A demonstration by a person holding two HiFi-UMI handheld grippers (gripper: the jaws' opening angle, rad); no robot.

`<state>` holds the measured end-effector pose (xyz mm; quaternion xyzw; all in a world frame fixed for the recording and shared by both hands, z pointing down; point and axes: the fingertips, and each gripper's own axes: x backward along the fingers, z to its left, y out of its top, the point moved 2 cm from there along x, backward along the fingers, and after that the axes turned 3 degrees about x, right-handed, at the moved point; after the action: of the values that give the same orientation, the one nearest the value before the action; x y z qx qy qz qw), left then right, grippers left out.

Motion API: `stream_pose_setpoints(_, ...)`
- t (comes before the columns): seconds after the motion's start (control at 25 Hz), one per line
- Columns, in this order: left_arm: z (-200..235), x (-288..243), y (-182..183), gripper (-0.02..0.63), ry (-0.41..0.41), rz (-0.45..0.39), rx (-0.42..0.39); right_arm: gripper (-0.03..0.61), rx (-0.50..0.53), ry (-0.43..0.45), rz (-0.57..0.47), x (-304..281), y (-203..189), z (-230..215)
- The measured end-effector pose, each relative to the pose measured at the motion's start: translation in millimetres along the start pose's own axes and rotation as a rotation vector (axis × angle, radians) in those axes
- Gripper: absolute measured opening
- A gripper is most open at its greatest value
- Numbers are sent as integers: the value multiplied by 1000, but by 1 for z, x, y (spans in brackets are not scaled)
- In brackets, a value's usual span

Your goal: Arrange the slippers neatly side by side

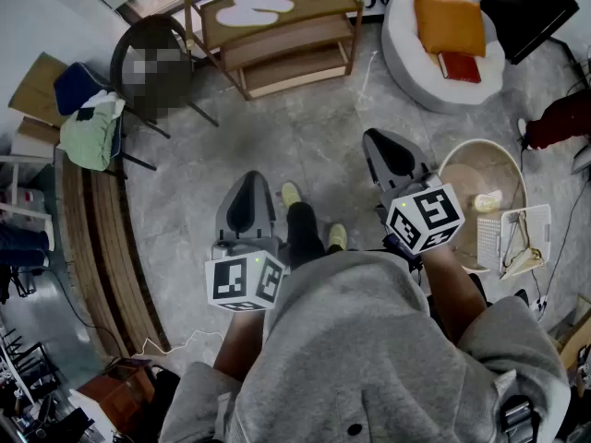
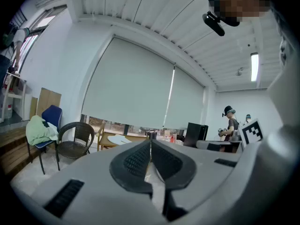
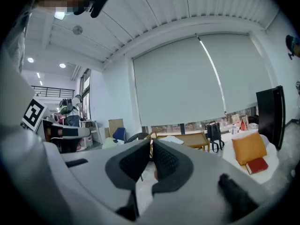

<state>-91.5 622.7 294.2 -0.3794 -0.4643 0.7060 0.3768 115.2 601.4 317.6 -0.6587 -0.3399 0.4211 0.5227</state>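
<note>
A pair of white slippers (image 1: pixel 261 7) lies on the top board of a wooden rack (image 1: pixel 277 40) at the far side of the room. They show small in the left gripper view (image 2: pixel 117 138) and in the right gripper view (image 3: pixel 173 138). My left gripper (image 1: pixel 249 187) (image 2: pixel 150 149) is held out in front of my body, shut and empty. My right gripper (image 1: pixel 383 146) (image 3: pixel 151 149) is alongside it, also shut with nothing between its pads. Both are well short of the rack, over grey floor.
A black wicker chair (image 1: pixel 148 63) and a blue chair with green cloth (image 1: pixel 88 123) stand left of the rack. A white pouf with an orange cushion (image 1: pixel 448 26) sits to the right, and a round basket (image 1: pixel 480 197) near my right side. Wooden slats (image 1: pixel 92 238) run along the left.
</note>
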Motion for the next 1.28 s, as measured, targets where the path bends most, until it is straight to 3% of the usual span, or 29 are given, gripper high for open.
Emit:
stream_pose_setpoints(0.68, 1, -18, 6, 20, 1, -14, 1, 32, -46, 16, -31, -22, 3, -17)
stream_pose_setpoints(1.28, 53, -131, 19, 20, -29, 47, 28, 32, -51, 18, 35, -127, 1, -58)
